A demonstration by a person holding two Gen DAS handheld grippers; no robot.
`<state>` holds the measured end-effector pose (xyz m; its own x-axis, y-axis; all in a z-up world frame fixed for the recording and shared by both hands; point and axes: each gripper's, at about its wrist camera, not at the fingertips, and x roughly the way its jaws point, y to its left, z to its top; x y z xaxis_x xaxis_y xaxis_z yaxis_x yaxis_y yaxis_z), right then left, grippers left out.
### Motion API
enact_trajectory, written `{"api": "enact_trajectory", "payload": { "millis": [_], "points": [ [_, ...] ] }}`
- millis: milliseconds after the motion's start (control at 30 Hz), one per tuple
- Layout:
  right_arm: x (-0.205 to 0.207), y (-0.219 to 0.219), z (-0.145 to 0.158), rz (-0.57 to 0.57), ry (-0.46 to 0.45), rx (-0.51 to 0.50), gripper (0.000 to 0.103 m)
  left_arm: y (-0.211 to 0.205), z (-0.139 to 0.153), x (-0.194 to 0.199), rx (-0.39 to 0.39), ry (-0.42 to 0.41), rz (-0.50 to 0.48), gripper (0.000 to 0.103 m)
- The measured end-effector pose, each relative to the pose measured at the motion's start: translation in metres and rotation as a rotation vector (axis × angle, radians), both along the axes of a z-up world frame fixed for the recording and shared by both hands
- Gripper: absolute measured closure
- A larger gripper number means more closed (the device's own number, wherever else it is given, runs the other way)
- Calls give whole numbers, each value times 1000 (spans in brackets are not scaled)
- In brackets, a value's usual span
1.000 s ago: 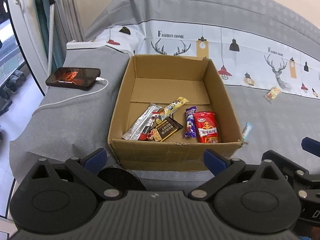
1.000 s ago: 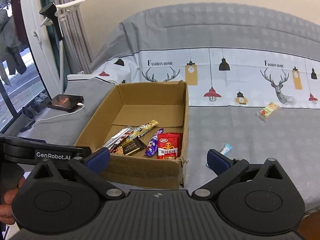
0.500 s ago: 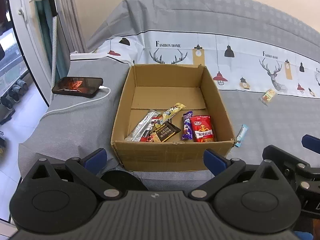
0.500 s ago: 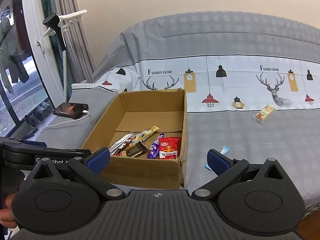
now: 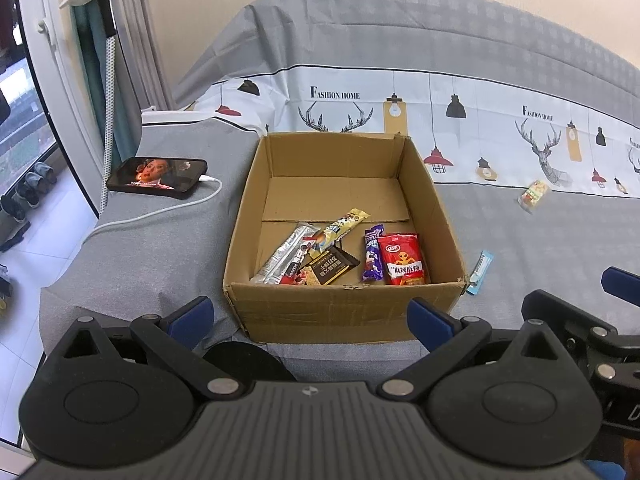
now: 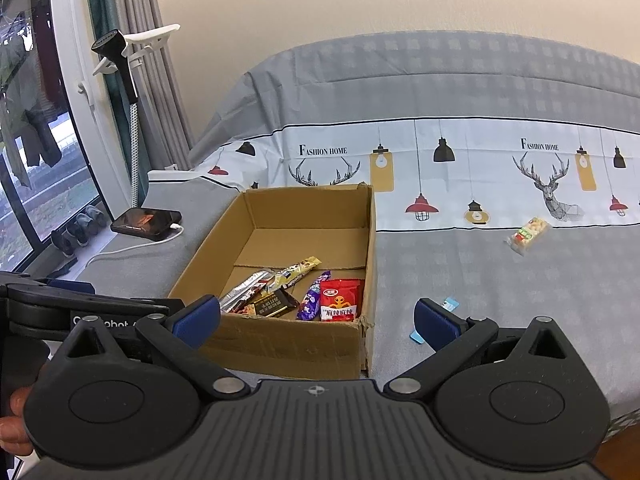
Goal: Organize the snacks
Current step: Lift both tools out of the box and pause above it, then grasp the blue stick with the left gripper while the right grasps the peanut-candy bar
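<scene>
An open cardboard box [image 5: 436, 208] [image 6: 372, 248] stands on the grey bed. Inside lie a red snack packet [image 5: 402, 258] [image 6: 340, 300], a purple bar [image 5: 372, 252], a dark chocolate bar [image 5: 330, 266], a silver wrapper [image 5: 286, 254] and a yellow bar [image 5: 342, 224]. A light blue snack [image 5: 480, 266] [image 6: 448, 304] lies on the bed just right of the box. A clear-wrapped snack [image 5: 532, 195] [image 6: 527, 235] lies farther right. My left gripper [image 5: 310, 314] is open and empty, in front of the box. My right gripper [image 6: 318, 318] is open and empty, in front of the box's right corner.
A phone [image 5: 158, 172] on a white charging cable [image 5: 160, 212] lies on the bed left of the box. A garment steamer stand [image 6: 128, 80] and a window are at the far left. The bed's left edge drops to the floor, where shoes [image 5: 28, 188] stand.
Both grippers have drawn back and risen a little, so the box looks smaller and farther. Both stay open and empty. The snacks have not moved.
</scene>
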<state>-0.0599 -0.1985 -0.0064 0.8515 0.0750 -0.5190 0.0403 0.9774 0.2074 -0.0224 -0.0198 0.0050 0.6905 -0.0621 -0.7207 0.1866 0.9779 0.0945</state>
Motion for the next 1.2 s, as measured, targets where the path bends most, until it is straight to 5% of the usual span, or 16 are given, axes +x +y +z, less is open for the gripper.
{"api": "enact_trajectory", "payload": {
  "millis": [700,1200],
  "points": [
    [4,-13,-9,-22,19,36,1,-13,-3,10,24,37,-23,0],
    [-2,-130,-30,-330,31,75,1,-112,-14,41,93,91,-244,0]
  ]
}}
